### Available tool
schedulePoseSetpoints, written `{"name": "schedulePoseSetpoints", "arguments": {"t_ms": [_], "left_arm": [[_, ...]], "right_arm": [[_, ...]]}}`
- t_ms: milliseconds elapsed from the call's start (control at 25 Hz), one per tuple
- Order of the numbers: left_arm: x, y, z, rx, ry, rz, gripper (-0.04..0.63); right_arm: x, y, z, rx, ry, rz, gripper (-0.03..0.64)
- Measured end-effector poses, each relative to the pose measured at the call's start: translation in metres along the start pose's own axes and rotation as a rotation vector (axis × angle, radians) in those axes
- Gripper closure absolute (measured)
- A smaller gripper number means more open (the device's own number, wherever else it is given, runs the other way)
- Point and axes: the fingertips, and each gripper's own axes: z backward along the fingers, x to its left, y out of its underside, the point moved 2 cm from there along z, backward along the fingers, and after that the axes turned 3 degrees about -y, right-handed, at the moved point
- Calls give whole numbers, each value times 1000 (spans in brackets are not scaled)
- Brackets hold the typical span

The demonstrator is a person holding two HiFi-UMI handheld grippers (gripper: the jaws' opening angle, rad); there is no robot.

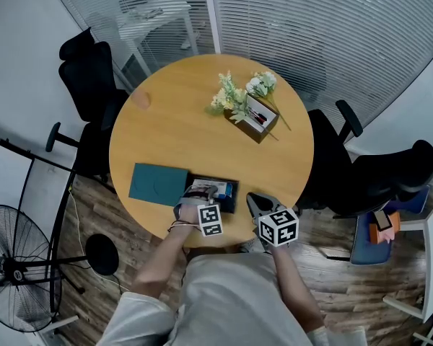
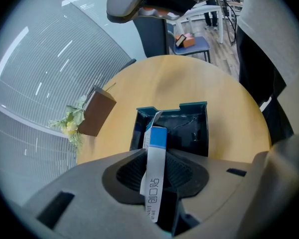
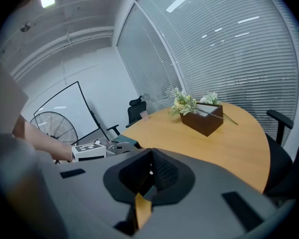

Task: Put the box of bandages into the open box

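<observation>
With the left gripper (image 2: 156, 154) pinching the bandage box (image 2: 152, 183) edge-on over the open box (image 2: 193, 105) at the table's (image 2: 189, 78) near edge, and the right gripper (image 3: 150, 172) pressed together empty, lower it fully inside before letting go.

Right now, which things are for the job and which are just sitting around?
For the job:
- bandage box, gripped by the left gripper
- open box

Just sitting around:
- flower box
- fan
- chairs
- right gripper, shut and empty
</observation>
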Motion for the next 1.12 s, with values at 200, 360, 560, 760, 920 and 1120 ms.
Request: {"name": "schedulePoseSetpoints", "arguments": {"t_ms": [200,360,560,760,920,1120], "left_arm": [[-4,0,-2,-2,28,4,492],[-9,-1,-3,2,58,-7,472],[-15,-2,-4,5,84,-8,459],[-15,-2,-5,7,96,-1,456],[-15,-2,-7,12,103,-19,453],[-15,-1,-8,13,111,-59,451]], "right_arm": [[-4,4,-1,9,3,-5,620],[-5,4,0,11,5,-10,620],[-9,8,2,21,11,-13,620],[-10,8,2,18,10,-19,620],[-11,9,3,20,12,-17,620],[-13,11,5,21,20,-23,621]]}}
